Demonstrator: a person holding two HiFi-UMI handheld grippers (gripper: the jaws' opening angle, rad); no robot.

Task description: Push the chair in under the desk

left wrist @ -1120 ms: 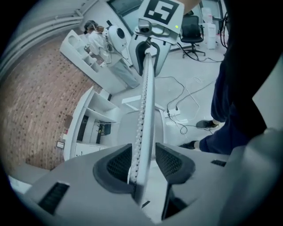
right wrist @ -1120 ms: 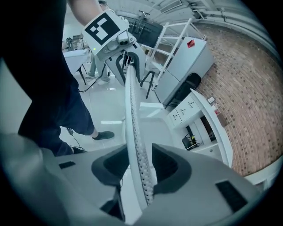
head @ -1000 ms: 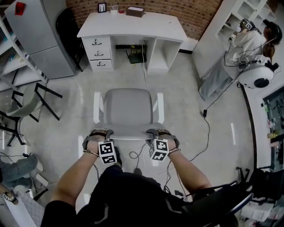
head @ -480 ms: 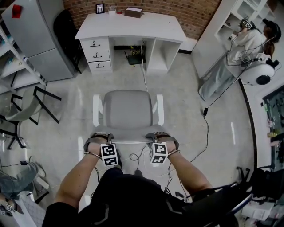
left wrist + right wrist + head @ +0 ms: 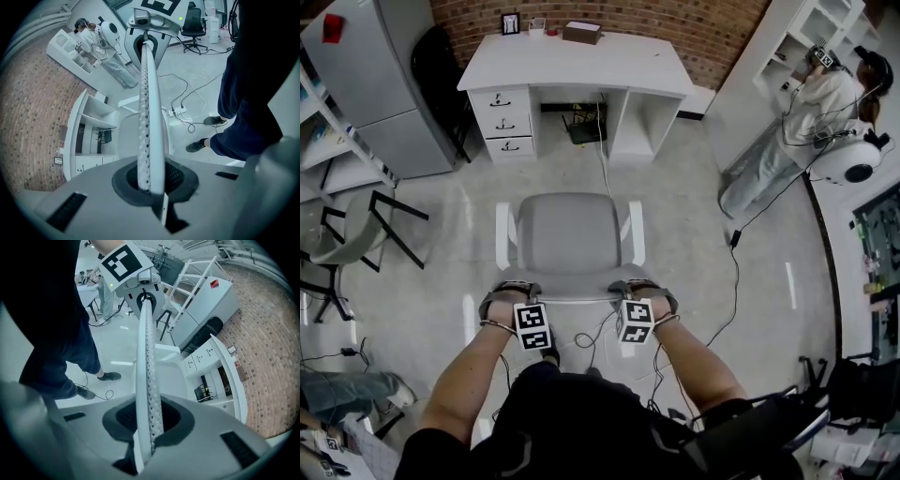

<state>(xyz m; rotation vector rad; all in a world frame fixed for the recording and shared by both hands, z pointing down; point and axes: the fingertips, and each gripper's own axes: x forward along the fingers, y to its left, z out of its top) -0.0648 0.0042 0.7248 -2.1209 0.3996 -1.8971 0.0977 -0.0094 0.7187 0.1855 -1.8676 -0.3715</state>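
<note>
Closing over the last second, the left claw (image 5: 514, 287) and the right claw (image 5: 632, 285) have gone from standing wider over the chair (image 5: 570, 234) to clamping the top edge of its backrest. The chair itself seems not to have shifted. It stands on the open floor, facing the white bench (image 5: 577, 58) and well apart from it. I see the left claw clenched near the edge's left end and the right claw grasping near its right end. Cables (image 5: 591, 333) trail on the floor behind the chair.
</note>
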